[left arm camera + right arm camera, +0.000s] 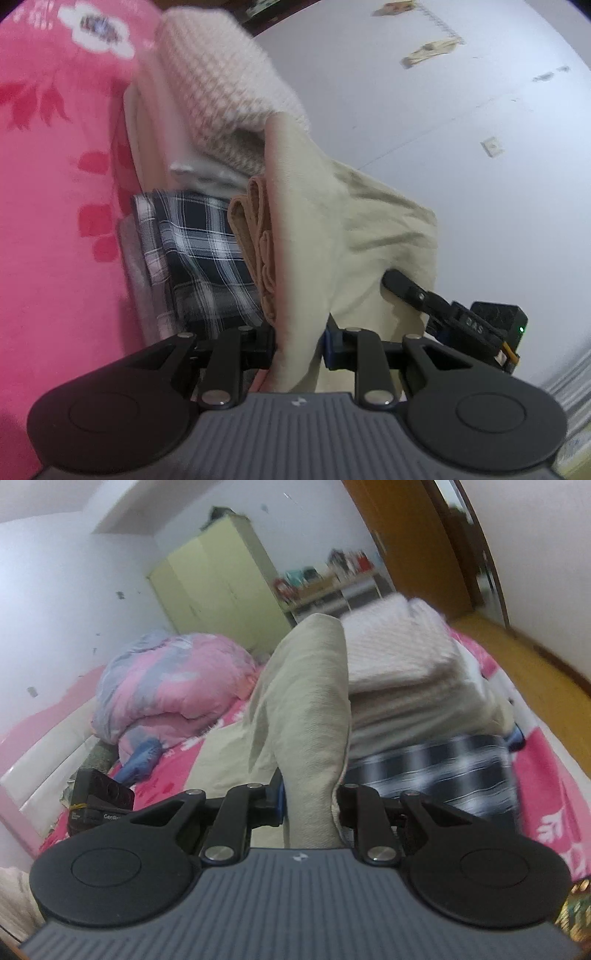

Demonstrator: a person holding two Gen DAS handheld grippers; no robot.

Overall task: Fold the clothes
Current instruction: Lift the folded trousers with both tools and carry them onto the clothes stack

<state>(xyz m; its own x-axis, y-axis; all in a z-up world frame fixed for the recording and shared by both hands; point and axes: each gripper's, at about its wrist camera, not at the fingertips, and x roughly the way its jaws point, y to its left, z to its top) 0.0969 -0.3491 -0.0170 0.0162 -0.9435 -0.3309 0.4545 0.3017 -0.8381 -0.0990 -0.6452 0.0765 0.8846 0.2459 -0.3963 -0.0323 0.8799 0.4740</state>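
Beige cloth (pixel 354 221) is pinched by both tongs: the left tongs (pixel 299 343) grip 1 bunched edge, the right tongs (pixel 310 805) another, so the cloth is held up ahead of each. Behind it a stack (pixel 406 672) of folded items is seen on the pink bed (pixel 55 184). The cloth is judged light, limp and non-slippery; corners are best held.
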